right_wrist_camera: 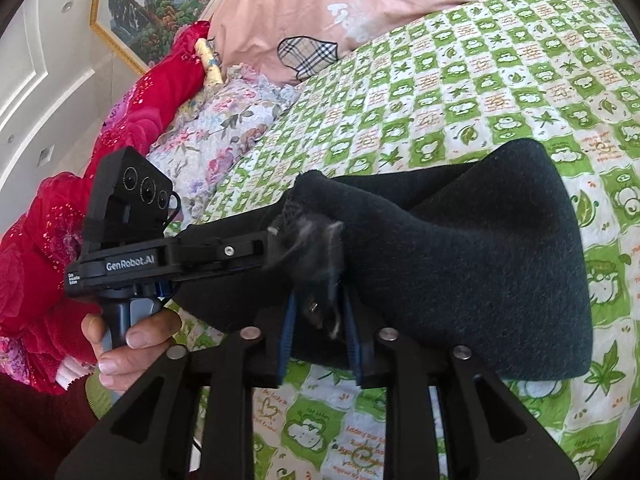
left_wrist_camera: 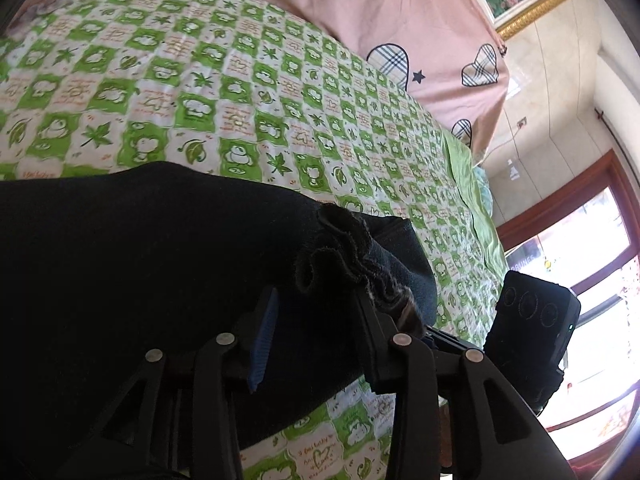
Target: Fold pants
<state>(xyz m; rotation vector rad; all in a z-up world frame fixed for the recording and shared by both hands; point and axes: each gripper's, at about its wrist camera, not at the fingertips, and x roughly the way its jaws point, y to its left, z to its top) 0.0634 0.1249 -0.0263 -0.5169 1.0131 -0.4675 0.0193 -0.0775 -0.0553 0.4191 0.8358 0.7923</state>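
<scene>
The black pants (left_wrist_camera: 140, 260) lie bunched on a bed with a green and white checked sheet (left_wrist_camera: 240, 80). My left gripper (left_wrist_camera: 316, 300) has its jaws apart with black cloth between them, and a frayed hem (left_wrist_camera: 344, 248) bunches against its right finger. In the right wrist view my right gripper (right_wrist_camera: 320, 312) is shut on a gathered edge of the pants (right_wrist_camera: 460, 264), held a little above the sheet (right_wrist_camera: 480, 80). The left gripper (right_wrist_camera: 168, 260), held by a hand (right_wrist_camera: 132, 340), reaches the same bunch from the left.
A pink quilt with plaid hearts (left_wrist_camera: 400, 40) lies at the head of the bed. A red garment (right_wrist_camera: 60, 220) and a floral pillow (right_wrist_camera: 224, 128) sit at the bed's left side. A framed painting (right_wrist_camera: 160, 0) hangs on the wall. A window (left_wrist_camera: 592, 280) is at right.
</scene>
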